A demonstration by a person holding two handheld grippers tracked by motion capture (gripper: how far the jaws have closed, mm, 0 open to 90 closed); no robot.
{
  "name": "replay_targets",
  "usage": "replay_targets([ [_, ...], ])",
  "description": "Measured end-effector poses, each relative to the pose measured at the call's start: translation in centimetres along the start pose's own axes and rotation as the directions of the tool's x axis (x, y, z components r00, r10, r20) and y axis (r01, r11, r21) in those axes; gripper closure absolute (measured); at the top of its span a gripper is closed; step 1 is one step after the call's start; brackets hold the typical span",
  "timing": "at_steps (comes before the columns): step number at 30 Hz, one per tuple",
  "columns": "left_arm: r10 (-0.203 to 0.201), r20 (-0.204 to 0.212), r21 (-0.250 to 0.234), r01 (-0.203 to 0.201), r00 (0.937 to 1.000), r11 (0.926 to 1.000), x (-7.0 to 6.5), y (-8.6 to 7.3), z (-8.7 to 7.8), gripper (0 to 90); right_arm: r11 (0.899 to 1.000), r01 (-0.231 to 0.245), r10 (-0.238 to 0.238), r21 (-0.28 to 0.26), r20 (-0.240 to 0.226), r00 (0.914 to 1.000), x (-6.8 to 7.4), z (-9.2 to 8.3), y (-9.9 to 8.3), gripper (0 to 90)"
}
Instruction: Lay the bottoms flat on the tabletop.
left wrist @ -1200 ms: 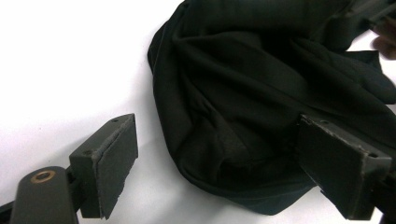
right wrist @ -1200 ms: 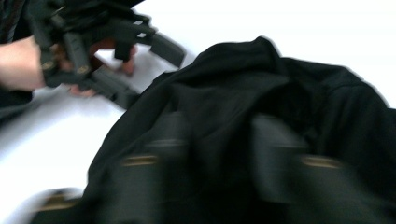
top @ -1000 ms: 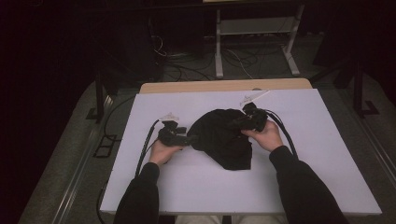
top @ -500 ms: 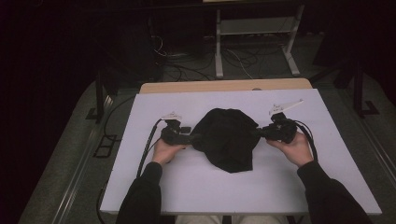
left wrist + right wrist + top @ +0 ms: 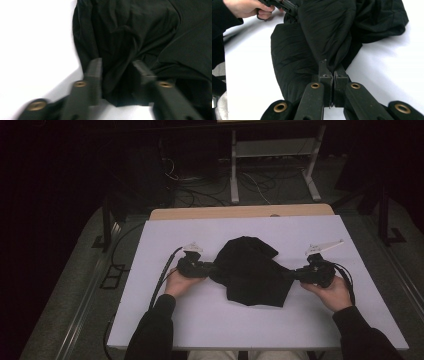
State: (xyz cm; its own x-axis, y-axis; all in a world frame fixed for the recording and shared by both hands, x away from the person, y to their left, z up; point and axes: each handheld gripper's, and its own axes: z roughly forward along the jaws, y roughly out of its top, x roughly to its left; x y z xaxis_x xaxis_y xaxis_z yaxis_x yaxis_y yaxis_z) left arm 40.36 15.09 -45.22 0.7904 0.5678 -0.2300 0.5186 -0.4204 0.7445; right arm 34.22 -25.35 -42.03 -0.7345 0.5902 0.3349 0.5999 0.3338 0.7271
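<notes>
Both forearms enter from six o'clock in the high view, sleeves dark, each hand wrapped round a grip and laid low on the white tabletop. The left hand sits at about nine o'clock of the cloth, its wrist level, the left tongs pointing toward three o'clock into the cloth's edge. The right hand lies at about three o'clock of the cloth, the right tongs pointing toward nine o'clock.

The black cloth is bunched at the middle of the tabletop, drawn out to a point on the right side.

Left tongs: jaws have just been closing, a fold of cloth stands between them; a gap is visible beside the far jaw, so the pads do not appear fully pressed on it.

Right tongs: jaws together, clamped on a pinch of cloth, which rises taut from the tips. The left hand shows at eleven o'clock in the right gripper view.

No containers on the tabletop.
</notes>
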Motion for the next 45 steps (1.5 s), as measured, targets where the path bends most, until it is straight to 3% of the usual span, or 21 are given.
replay_targets([
  [2, 0.009, 0.001, 0.004, -0.009, 1.0000, 1.0000, -0.2, 0.3, -0.1, 80.3, 1.000, -0.008, 0.008, -0.011, 0.002, 1.0000, -0.2, 0.0, 0.1, 87.2],
  [4, 0.009, -0.021, -0.009, -0.009, 0.9997, 0.9999, -0.5, 0.8, -0.5, 83.9, 1.000, -0.015, 0.015, -0.022, 0.008, 0.9999, -0.3, -0.1, 0.3, 87.2],
  [11, 0.027, -0.041, -0.071, -0.030, 0.9988, 0.9971, -1.1, 1.4, -1.7, 85.5, 0.998, -0.048, 0.049, -0.029, 0.035, 0.9982, -1.4, -0.2, 0.1, 87.2],
  [17, 0.059, -0.059, -0.118, -0.065, 0.9965, 0.9909, -1.8, 2.8, -3.4, 85.9, 0.996, -0.051, 0.054, -0.072, 0.040, 0.9977, -1.8, -0.8, 0.9, 87.2],
  [21, 0.075, -0.073, -0.140, -0.084, 0.9946, 0.9866, -2.0, 4.2, -4.6, 86.1, 0.994, -0.029, 0.035, -0.106, 0.051, 0.9981, -1.9, -1.9, 2.8, 87.2],
  [23, 0.071, -0.074, -0.155, -0.082, 0.9947, 0.9846, -2.0, 4.6, -4.9, 86.2, 0.991, -0.029, 0.037, -0.134, 0.062, 0.9974, -2.3, -2.8, 4.4, 87.2],
  [25, 0.079, -0.101, -0.163, -0.095, 0.9918, 0.9820, -2.0, 6.6, -6.0, 86.2, 0.987, -0.030, 0.042, -0.158, 0.075, 0.9963, -2.6, -3.8, 6.4, 87.2],
  [26, 0.079, -0.101, -0.163, -0.095, 0.9918, 0.9820, -2.0, 6.6, -6.0, 86.2, 0.985, -0.028, 0.042, -0.173, 0.079, 0.9960, -2.6, -4.4, 7.5, 87.2],
  [28, 0.098, -0.134, -0.167, -0.120, 0.9860, 0.9786, -2.2, 9.0, -7.2, 86.2, 0.979, -0.024, 0.042, -0.201, 0.087, 0.9953, -2.7, -5.2, 9.5, 87.2],
  [29, 0.098, -0.134, -0.167, -0.120, 0.9860, 0.9786, -2.2, 9.0, -7.2, 86.2, 0.977, -0.022, 0.043, -0.210, 0.098, 0.9943, -2.7, -5.4, 10.4, 87.2],
  [30, 0.105, -0.147, -0.167, -0.130, 0.9834, 0.9773, -2.3, 9.7, -7.6, 86.2, 0.977, -0.022, 0.043, -0.210, 0.098, 0.9943, -2.7, -5.4, 10.4, 87.2],
  [31, 0.111, -0.167, -0.168, -0.139, 0.9797, 0.9759, -2.5, 11.0, -8.2, 86.2, 0.973, -0.023, 0.050, -0.228, 0.114, 0.9922, -2.8, -5.7, 12.0, 87.2],
  [33, 0.116, -0.183, -0.168, -0.147, 0.9762, 0.9747, -2.7, 11.9, -8.8, 86.2, 0.968, -0.034, 0.064, -0.250, 0.115, 0.9913, -3.0, -5.8, 13.2, 87.3],
  [38, 0.131, -0.214, -0.171, -0.169, 0.9681, 0.9707, -3.1, 13.1, -10.1, 86.2, 0.951, -0.057, 0.090, -0.305, 0.095, 0.9914, -3.0, -5.9, 14.8, 87.2],
  [45, 0.115, -0.231, -0.179, -0.158, 0.9662, 0.9710, -2.6, 13.5, -11.2, 86.2, 0.944, -0.058, 0.087, -0.324, 0.077, 0.9933, -2.6, -5.5, 15.8, 87.2],
])
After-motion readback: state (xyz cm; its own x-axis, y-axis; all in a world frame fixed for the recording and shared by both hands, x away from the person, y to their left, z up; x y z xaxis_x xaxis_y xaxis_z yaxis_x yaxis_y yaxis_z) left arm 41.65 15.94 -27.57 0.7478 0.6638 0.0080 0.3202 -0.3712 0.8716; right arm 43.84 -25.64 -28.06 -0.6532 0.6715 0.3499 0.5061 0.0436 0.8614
